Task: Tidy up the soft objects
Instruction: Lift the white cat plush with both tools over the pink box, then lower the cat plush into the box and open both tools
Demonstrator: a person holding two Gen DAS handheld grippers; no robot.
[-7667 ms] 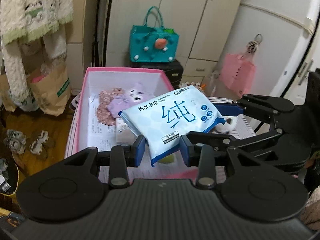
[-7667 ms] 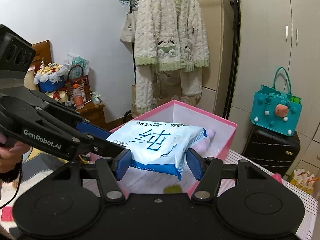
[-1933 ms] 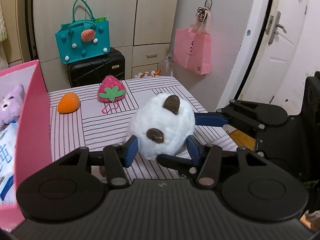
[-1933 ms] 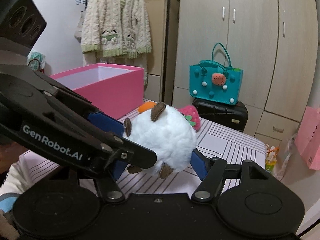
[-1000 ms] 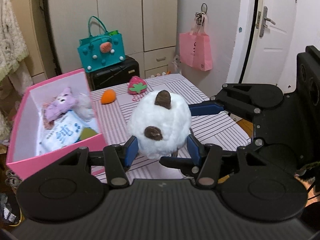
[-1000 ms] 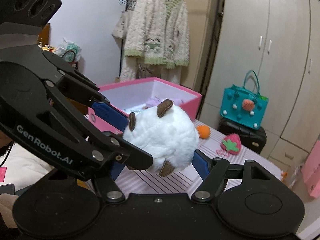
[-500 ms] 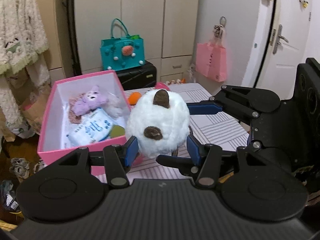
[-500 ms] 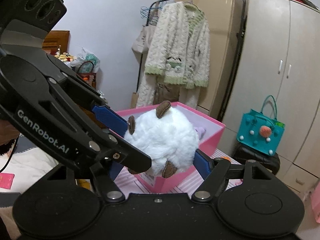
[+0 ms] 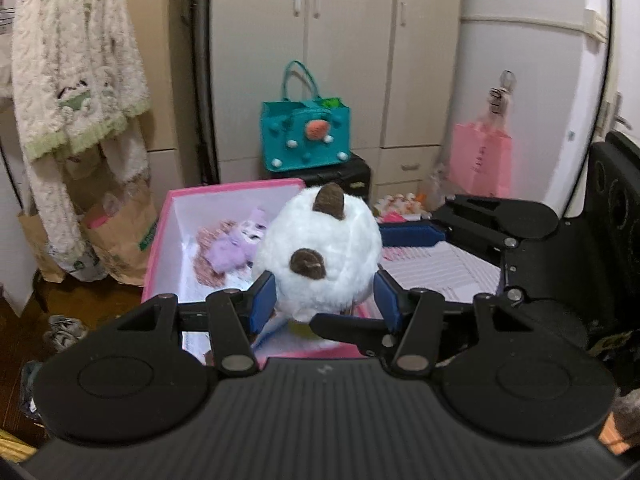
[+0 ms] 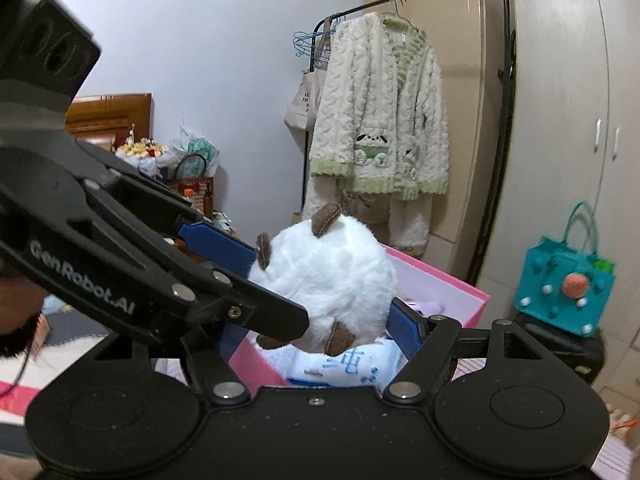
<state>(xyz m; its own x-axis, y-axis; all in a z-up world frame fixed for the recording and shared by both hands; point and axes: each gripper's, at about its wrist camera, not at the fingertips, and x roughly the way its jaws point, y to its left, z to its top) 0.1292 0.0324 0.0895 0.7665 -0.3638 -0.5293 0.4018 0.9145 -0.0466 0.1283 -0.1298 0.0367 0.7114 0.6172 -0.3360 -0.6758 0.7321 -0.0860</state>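
- far left of the left tongs, a cream fluffy cardigan (image 9: 76, 92) with green trim hangs on a rack, a brown paper bag (image 9: 120, 236) under it on the floor.
- ahead of and below the left tongs sits the pink box (image 9: 158, 248), open on top; inside, past the left blue finger, lies a purple plush toy (image 9: 236, 246).
- left tongs (image 9: 324, 298): both blue pads press into the sides of a white fluffy ball plush (image 9: 318, 258) with small brown ears, so it is gripped and held above the box's near end.
- straight beyond the plush, a teal felt handbag (image 9: 306, 136) stands on a black suitcase (image 9: 348, 174) against the wardrobe doors.
- right of the left tongs, the right tongs (image 10: 324, 312) reach in across the striped tablecloth (image 9: 448, 268); they clamp the same plush, one blue finger (image 9: 410, 236) against its far side and the other low under it.
- from the right tongs' own view, the plush sits between their blue pads, with the left tongs crossing in from the left; a blue wet wipes pack (image 10: 348, 362) lies in the box just below it.
- further right, a pink shopping bag (image 9: 480, 164) hangs near the white door.
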